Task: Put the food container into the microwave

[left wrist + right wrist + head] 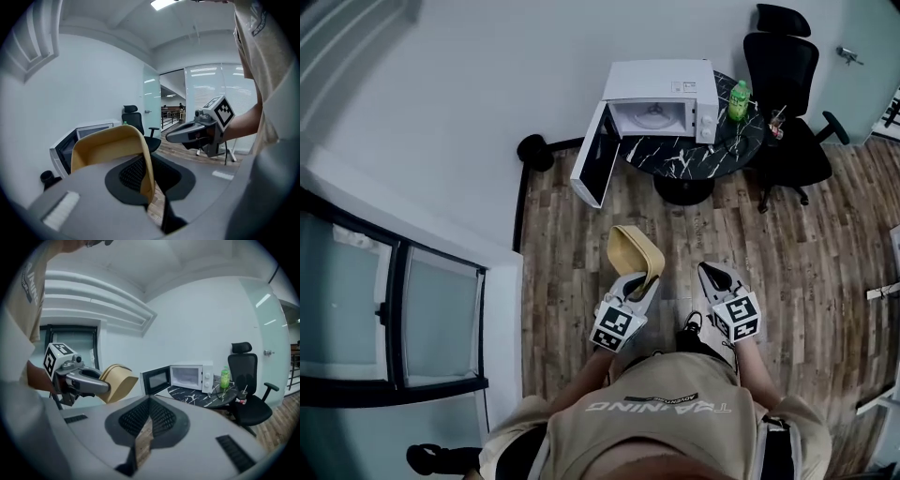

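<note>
The left claw (645, 281) pinches the rim of the tan container (636, 251) and holds it over the wood floor (572, 234), near the person. Just right of it, the right claw (712, 275) is closed with nothing in it. Far off, the microwave (661, 98) sits on a dark table (703, 155), door (592, 155) open. A green bottle (739, 100) stands to its right.

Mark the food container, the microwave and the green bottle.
food container (634, 249), head view, its tan wall.
microwave (661, 80), head view, its white top.
green bottle (738, 103), head view, its body.
</note>
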